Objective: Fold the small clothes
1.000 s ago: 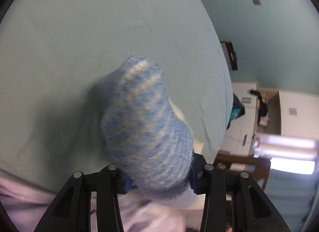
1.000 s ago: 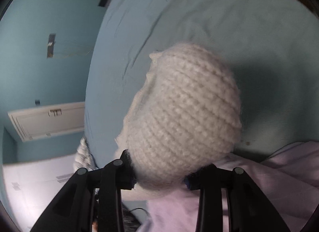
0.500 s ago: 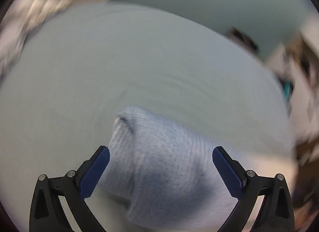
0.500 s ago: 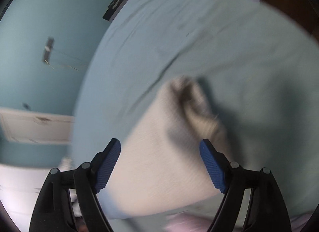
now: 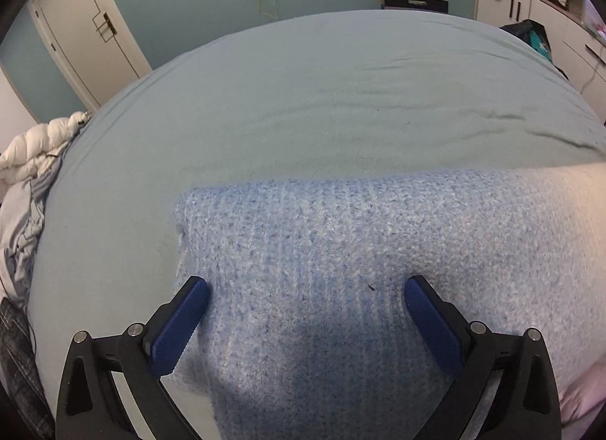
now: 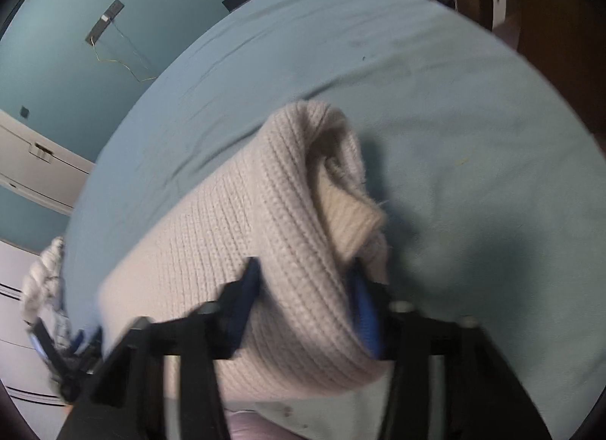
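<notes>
Knit garment [image 5: 378, 258] lies spread across the near part of the bed [image 5: 341, 99], blue at one end and shading to cream at the other; it reads as one piece in the two views, though I cannot confirm that.

Left gripper [image 5: 306, 296]: jaws wide apart, blue pads on either side of the blue end, nothing pinched between them — they hover just over the fabric or rest on it, cannot tell which.

Right gripper [image 6: 306, 288]: jaws closed onto a bunched fold of the cream end [image 6: 265, 231], which rises in a hump with a rolled edge curling over beside it. View slightly motion-blurred.

Handling, as a judgement: thick fuzzy knit, soft and limp, light, not slippery and not fragile. It will sag and stretch if lifted by a single point, and loose yarn may snag on the pads. Best held at a corner or hem edge through the full thickness, one grip at each end, so the fold line stays straight.

White duvet [image 5: 34, 148] is heaped off the bed's left side.
</notes>
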`<state>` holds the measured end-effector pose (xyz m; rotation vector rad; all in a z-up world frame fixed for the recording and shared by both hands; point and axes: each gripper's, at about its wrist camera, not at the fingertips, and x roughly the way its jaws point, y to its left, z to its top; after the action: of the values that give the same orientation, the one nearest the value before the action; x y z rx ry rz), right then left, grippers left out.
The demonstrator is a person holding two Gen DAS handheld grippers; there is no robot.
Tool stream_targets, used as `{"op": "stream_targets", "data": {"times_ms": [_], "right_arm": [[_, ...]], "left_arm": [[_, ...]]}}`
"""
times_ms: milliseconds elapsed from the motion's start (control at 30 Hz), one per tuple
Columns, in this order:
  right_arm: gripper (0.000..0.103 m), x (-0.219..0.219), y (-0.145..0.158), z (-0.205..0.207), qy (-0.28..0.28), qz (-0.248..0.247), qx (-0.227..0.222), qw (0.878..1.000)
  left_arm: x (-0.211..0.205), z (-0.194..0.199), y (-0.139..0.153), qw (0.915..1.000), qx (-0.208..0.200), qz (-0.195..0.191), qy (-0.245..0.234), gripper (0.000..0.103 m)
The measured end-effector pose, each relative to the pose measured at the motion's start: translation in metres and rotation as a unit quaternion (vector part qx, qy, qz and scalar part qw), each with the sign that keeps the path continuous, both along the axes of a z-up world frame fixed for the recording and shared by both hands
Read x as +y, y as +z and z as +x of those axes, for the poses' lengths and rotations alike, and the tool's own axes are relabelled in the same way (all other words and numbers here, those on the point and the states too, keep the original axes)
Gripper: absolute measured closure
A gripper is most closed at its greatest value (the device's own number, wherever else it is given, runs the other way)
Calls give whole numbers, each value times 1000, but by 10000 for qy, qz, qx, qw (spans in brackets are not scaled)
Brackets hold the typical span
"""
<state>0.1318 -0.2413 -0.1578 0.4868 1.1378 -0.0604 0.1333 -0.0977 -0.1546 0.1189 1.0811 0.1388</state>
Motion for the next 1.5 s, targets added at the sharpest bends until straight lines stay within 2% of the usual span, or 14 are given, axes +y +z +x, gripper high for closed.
{"op": "stream_targets", "data": {"times_ms": [133, 267, 367, 433, 500, 567, 667, 767, 933, 1067, 1133, 1167, 1233, 1500], "right_arm": [[80, 39, 28, -17, -34, -1053, -511, 9931], [81, 35, -7, -17, -358, -1372, -340, 9893], [78, 50, -16, -13, -283, -1737, -624, 9824], [52, 56, -8, -18, -280, -1883, -693, 9793], [31, 49, 2, -22, -471, -1826, -641, 9800], [29, 36, 18, -30, -861, -1760, -769, 9776], [28, 27, 53, -52, -1409, -1926, -1177, 9640], [19, 55, 75, -47, -915, -2096, -1394, 9635], [14, 123, 84, -35, 391, -2398, -1592, 9569], [14, 157, 49, -13, 1158, -2366, -1120, 9581], [13, 160, 13, 1, 1416, -2269, -385, 9628], [10, 157, -2, 5, 1436, -2237, -141, 9639], [1, 148, -11, 4, 1367, -2109, -266, 9675], [1, 154, -5, -9, 1344, -2234, -486, 9642]], "left_arm": [[5, 19, -2, 9999, 83, -22, 57, 0], [28, 26, -6, 9999, 58, -80, 51, 0], [31, 23, 1, 9996, 134, -59, 222, 0], [28, 20, 19, 9996, 40, 29, 295, 2], [14, 14, 44, 9991, -405, -37, 139, 1], [-8, 10, 59, 9976, -612, -265, -198, 0], [-36, 15, 45, 9975, -378, -336, -489, 0], [-55, 24, 1, 9985, 98, 16, -545, 0], [-46, 20, -18, 9989, -200, -41, -429, 0], [-50, 23, -14, 9991, -20, -124, -413, 0], [-37, 34, -9, 9988, 67, -164, -467, 0], [-35, 35, -7, 9983, 109, -166, -551, 0], [-27, 36, -3, 9979, 96, -73, -637, 0], [52, 29, 18, 9998, 6, -173, -99, 0]]}}
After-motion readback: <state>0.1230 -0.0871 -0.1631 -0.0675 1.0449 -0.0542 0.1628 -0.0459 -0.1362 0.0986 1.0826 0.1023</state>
